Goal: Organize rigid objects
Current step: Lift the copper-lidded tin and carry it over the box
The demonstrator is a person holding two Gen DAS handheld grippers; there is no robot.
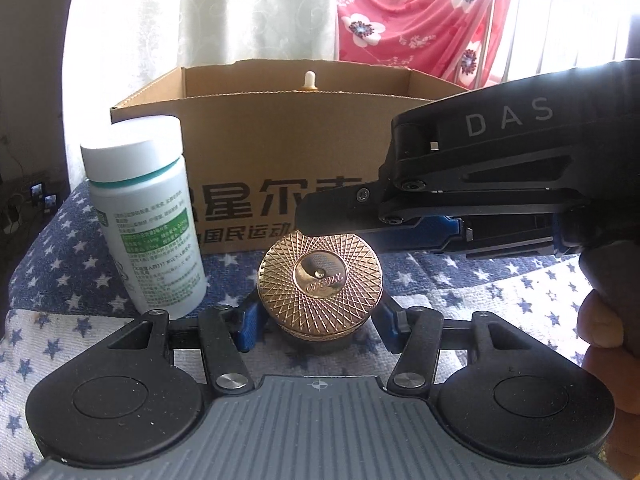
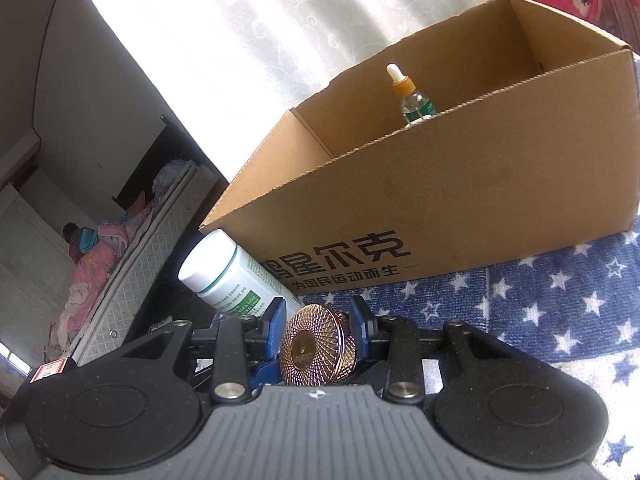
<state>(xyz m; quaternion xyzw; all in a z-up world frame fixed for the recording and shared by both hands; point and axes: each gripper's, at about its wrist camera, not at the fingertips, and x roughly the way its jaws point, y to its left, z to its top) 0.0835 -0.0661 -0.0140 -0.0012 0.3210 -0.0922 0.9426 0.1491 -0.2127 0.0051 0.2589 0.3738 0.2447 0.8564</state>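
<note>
Gold round jar (image 1: 320,280) sits on the star-print cloth (image 1: 500,280) in front of the cardboard box (image 1: 280,140). Left gripper (image 1: 318,318) fingers clamp its sides; right gripper (image 2: 318,320) fingers also close on it. White pill bottle (image 1: 146,216) stands just left; dropper bottle (image 2: 412,100) is in the box.

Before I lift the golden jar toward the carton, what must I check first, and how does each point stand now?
1. Left gripper on the gold jar: pads meet its sides, ok.
2. Right gripper gripping the jar: cannot tell; its fingers flank the jar, contact unclear.
3. Cardboard box open on top: ok.
4. Free room inside the box: ok; only a dropper bottle shows, standing near the back wall.
5. White bottle clear of the jar: ok; upright beside it with a gap, but close.
</note>
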